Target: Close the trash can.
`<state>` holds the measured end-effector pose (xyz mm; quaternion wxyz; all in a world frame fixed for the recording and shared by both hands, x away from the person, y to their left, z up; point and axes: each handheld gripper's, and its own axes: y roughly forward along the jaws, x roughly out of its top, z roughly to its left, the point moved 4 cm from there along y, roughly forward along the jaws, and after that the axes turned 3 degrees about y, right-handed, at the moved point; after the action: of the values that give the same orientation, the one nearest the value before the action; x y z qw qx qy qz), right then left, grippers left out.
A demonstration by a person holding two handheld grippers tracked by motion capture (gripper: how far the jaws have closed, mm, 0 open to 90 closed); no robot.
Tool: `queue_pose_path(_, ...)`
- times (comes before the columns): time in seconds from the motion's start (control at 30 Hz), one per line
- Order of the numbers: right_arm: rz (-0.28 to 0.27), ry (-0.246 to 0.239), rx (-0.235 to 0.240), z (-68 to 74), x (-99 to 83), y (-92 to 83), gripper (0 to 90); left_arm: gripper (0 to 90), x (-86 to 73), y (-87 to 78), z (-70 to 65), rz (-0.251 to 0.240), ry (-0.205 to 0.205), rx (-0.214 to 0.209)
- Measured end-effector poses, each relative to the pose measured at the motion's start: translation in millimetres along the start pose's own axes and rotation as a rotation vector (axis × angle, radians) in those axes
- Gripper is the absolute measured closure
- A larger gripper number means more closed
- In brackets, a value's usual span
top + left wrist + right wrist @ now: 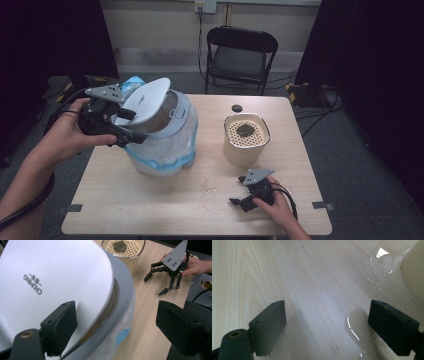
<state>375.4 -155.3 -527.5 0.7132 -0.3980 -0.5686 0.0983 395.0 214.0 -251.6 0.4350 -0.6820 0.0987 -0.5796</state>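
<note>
A white swing-lid bin (172, 145) lined with a blue-edged plastic bag stands on the left of the table. Its white lid (146, 100) (50, 277), printed CHUMING, is tilted up. My left gripper (131, 126) (120, 327) is at the lid's near edge with its jaws wide open; one jaw lies against the lid's face and the other hangs apart over the table. My right gripper (237, 190) (153, 286) (327, 327) rests low over the wood at the front right, open and with nothing between its jaws. A cream container (240, 152) (130, 260) with a perforated insert holds a dark clump (245, 130) (119, 246).
Small puddles of water (209, 187) (353, 332) lie on the wooden table (150, 200) between the bin and my right gripper. A small black round object (237, 108) sits behind the cream container. A black folding chair (240, 55) stands beyond the table's far edge.
</note>
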Motion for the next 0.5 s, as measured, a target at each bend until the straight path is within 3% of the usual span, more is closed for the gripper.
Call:
queue_pose_path(0.07,0.000,0.000,0.000,0.0,0.0,0.0,14.2,26.5,1.4,5.0,-2.9,0.002,0.015,-0.033)
queue_pose_path(0.17,0.000,0.000,0.000,0.0,0.0,0.0,14.2,28.3,3.1,13.8,-5.6,0.049,0.033,-0.044)
queue_pose_path(0.27,0.000,0.000,0.000,0.0,0.0,0.0,14.2,35.3,5.3,19.1,-6.8,0.059,0.033,-0.063)
queue_pose_path(0.4,0.001,-0.003,0.002,0.6,-0.1,-0.2,14.2,46.6,8.5,24.6,-2.2,0.021,-0.028,-0.075)
queue_pose_path(0.5,0.001,-0.002,0.002,1.0,-0.1,-0.1,14.2,56.7,11.0,26.7,4.1,0.008,-0.094,-0.057)
